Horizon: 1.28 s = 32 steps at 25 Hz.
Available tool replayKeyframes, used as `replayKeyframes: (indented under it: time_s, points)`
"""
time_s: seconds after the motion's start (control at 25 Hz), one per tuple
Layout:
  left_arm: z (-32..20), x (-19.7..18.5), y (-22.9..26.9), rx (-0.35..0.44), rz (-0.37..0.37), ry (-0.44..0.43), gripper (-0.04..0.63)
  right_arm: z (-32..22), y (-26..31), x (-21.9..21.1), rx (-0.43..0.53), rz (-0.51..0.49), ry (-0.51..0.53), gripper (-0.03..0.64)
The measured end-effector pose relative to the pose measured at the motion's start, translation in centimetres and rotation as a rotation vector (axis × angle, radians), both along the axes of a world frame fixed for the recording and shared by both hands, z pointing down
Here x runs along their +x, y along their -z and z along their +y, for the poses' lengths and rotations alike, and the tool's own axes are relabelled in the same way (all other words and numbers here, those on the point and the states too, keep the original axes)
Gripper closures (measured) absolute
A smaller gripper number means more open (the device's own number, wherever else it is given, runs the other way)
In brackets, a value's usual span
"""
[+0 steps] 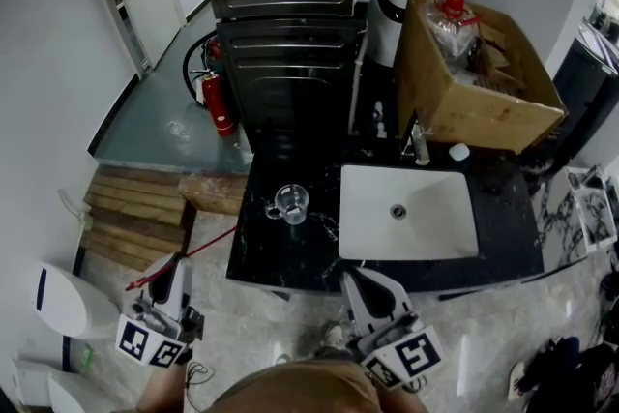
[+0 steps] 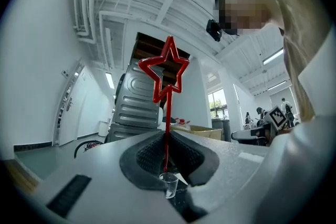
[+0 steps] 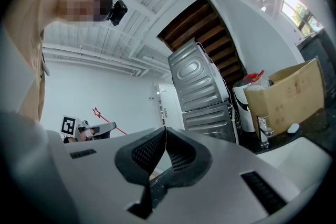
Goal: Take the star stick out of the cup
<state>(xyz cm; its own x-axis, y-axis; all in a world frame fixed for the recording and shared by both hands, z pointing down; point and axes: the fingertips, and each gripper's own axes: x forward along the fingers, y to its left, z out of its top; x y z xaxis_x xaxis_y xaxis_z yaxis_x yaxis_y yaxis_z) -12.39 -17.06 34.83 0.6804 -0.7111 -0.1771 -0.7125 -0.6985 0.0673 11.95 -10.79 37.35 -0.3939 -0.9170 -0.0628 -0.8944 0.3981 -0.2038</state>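
Note:
My left gripper (image 1: 174,268) (image 2: 167,150) is shut on the thin red star stick (image 1: 138,282). It hangs off the counter's front left corner. In the left gripper view the star stick (image 2: 164,73) rises from between the jaws, star end up, and its lower tip hangs free. The clear plastic cup (image 1: 290,203) (image 2: 169,184) stands upright with nothing in it on the black counter (image 1: 261,258), beyond the stick's tip. The right gripper view shows the stick (image 3: 96,112) and the left gripper far off to its left. My right gripper (image 1: 370,289) (image 3: 165,137) is shut on nothing at the counter's front edge.
A white sink (image 1: 440,227) is set into the counter right of the cup, with a faucet (image 1: 418,145) behind it. A tilted cardboard box (image 1: 474,102) sits at the back right. A metal appliance (image 1: 285,14), a fire extinguisher (image 1: 218,103) and wooden planks (image 1: 135,208) lie behind and to the left.

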Motion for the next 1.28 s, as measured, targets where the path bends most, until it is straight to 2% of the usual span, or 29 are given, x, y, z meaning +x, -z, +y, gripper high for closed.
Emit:
replayKeyframes:
  time_s: [0.24,0.68,0.88,1.0,1.28]
  points:
    - [0.9,-0.8,1.1,0.019,0.014,0.016,0.580,0.1,0.2,-0.1,0.001,-0.004,0.005,0.615]
    - [3.6,-3.1,1.8,0.038,0.046,0.104,0.579,0.3,0.6,-1.1,0.008,0.004,0.040,0.615]
    - [4.8,-4.9,2.0,0.035,0.120,0.184,0.580,0.6,0.8,-1.7,0.010,0.010,0.045,0.615]
    - [5.5,-4.9,1.3,0.015,0.130,0.182,0.580,0.8,0.9,-1.7,0.012,0.012,0.040,0.615]
    - [7.5,-4.5,0.1,-0.020,0.103,0.134,0.580,1.6,1.1,-2.1,0.018,0.018,0.037,0.615]
